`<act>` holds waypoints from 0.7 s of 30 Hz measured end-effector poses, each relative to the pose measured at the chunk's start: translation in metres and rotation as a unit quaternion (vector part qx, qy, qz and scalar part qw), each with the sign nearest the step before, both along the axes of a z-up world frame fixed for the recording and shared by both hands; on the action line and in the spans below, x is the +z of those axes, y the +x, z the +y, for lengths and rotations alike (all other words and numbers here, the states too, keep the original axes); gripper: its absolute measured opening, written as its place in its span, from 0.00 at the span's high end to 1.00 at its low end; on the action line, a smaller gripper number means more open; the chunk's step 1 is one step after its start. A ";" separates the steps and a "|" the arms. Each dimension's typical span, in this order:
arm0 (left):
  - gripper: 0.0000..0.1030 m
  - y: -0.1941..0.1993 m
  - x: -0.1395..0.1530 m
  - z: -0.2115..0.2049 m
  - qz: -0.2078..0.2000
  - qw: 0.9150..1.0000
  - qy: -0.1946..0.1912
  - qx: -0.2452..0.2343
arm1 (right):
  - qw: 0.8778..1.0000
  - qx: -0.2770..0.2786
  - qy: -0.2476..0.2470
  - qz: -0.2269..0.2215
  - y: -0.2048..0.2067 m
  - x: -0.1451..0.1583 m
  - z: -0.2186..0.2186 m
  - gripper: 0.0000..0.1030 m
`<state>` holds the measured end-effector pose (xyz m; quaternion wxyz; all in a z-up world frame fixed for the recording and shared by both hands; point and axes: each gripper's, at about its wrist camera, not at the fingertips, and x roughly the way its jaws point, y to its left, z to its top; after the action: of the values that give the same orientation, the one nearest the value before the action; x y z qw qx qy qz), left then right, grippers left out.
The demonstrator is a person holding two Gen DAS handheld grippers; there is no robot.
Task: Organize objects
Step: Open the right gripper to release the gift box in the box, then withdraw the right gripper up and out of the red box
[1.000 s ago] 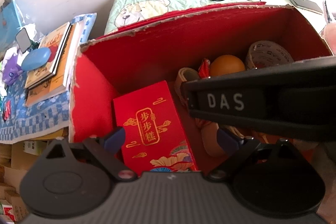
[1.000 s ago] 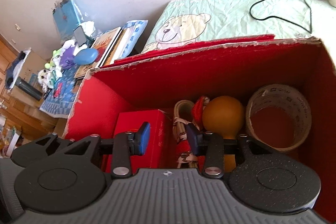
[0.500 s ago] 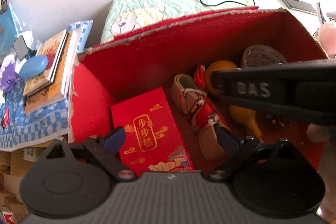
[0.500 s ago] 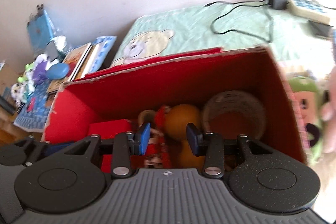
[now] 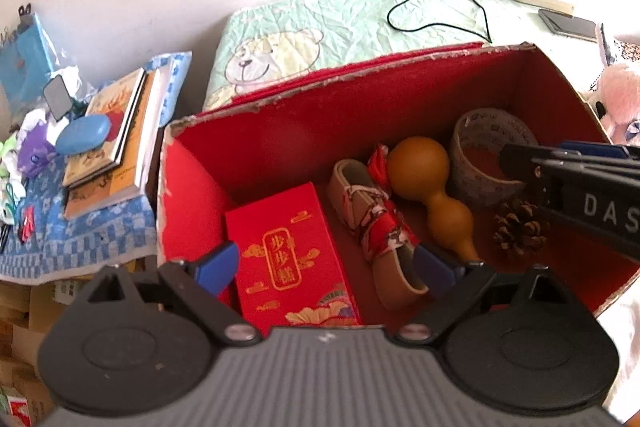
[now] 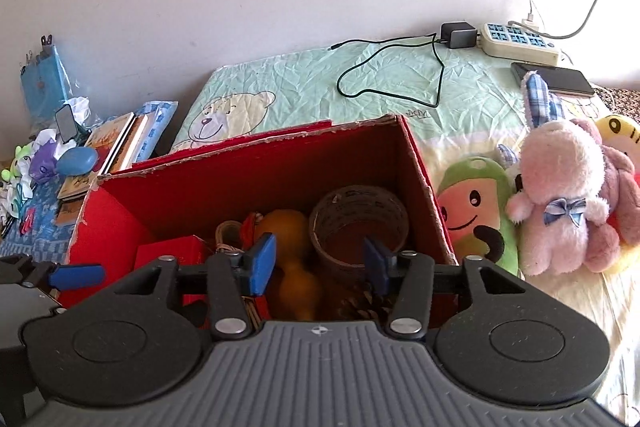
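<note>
My right gripper (image 6: pixel 320 263) jaws have just been opening, empty above the box (image 6: pixel 424 183), pinecone (image 5: pixel 518 227) lying inside, so I lift clear toward the plush toys (image 6: pixel 560 195); left gripper (image 5: pixel 326 265) apart, empty.

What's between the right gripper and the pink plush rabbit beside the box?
Nothing visible. The right gripper, open and empty, hangs over the red box; its jaws have just been opening. The pink plush rabbit sits outside the box's right wall, top exposed, wedged between the green plush and other toys.
</note>
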<state>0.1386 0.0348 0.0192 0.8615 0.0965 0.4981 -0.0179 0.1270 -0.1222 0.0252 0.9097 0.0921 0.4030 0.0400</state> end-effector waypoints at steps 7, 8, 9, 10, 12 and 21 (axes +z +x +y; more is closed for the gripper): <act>0.08 -0.002 -0.003 0.001 0.031 0.999 0.002 0.019 | 1.000 0.011 -0.009 0.007 -0.008 -0.001 0.001 0.47; 0.08 -0.002 -0.004 0.002 0.034 0.999 -0.001 0.022 | 1.000 0.011 -0.011 0.008 -0.008 -0.001 0.001 0.47; 0.08 -0.003 -0.003 0.002 0.036 0.999 -0.004 0.024 | 1.000 0.011 -0.012 0.010 -0.008 -0.001 0.001 0.47; 0.08 -0.004 -0.003 0.002 0.037 0.999 -0.004 0.027 | 1.000 0.011 -0.012 0.012 -0.008 -0.001 0.000 0.47; 0.08 -0.007 -0.001 0.000 0.034 0.999 -0.001 0.029 | 1.000 0.012 -0.011 0.014 -0.009 0.000 -0.001 0.46; 0.08 -0.022 0.019 -0.008 0.009 0.999 -0.010 0.032 | 0.999 0.030 -0.010 -0.006 -0.025 0.017 -0.004 0.41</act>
<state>0.1169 0.0266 0.0383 0.8582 0.0714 0.5084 0.0041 0.1024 -0.1265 0.0423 0.9113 0.0709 0.4007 0.0635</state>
